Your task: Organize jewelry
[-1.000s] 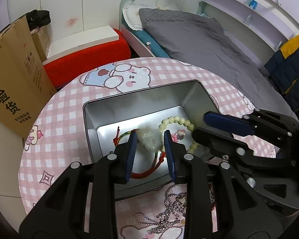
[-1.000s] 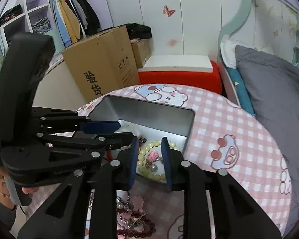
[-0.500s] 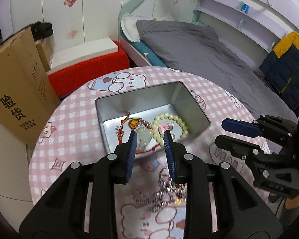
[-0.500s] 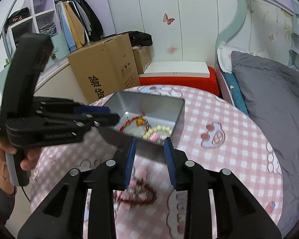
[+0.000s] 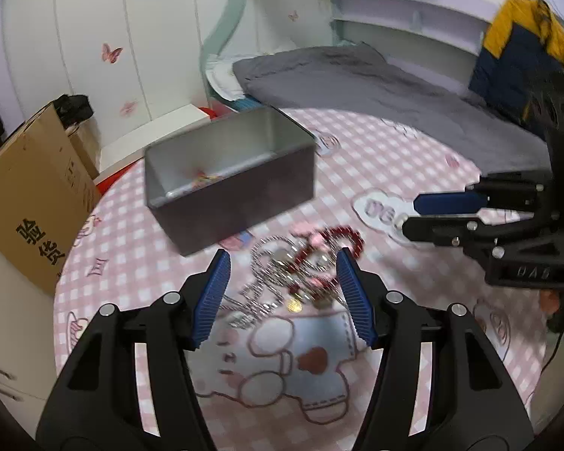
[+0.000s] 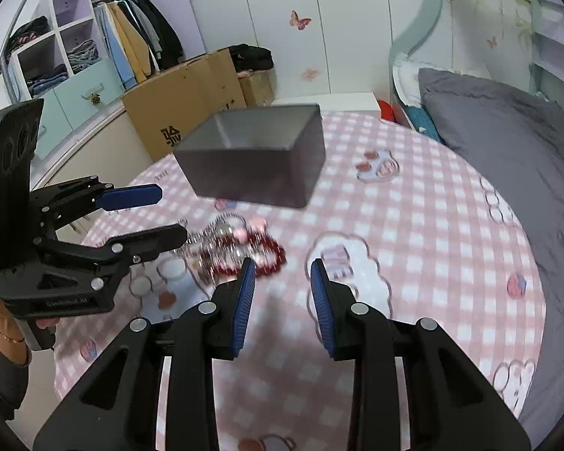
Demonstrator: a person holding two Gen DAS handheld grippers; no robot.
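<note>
The left hand-held gripper [image 5: 284, 293] has just been opening; its jaws are spread, pinching nothing, with the jewelry pile [image 5: 300, 267] lying on the desk [image 5: 376, 173] at frame centre. The right hand-held gripper [image 6: 280, 293] is parted narrowly, empty. The metal box [image 5: 229, 184] sits upper left.

The left hand-held gripper [image 5: 284, 289] has just been opening, jaws wide and empty, above a blurred tangle of silver chain [image 5: 267, 282] and red beads [image 5: 342, 236] mid-worktop [image 5: 394, 158]. The metal box [image 5: 240, 203] stands toward the far edge.
</note>
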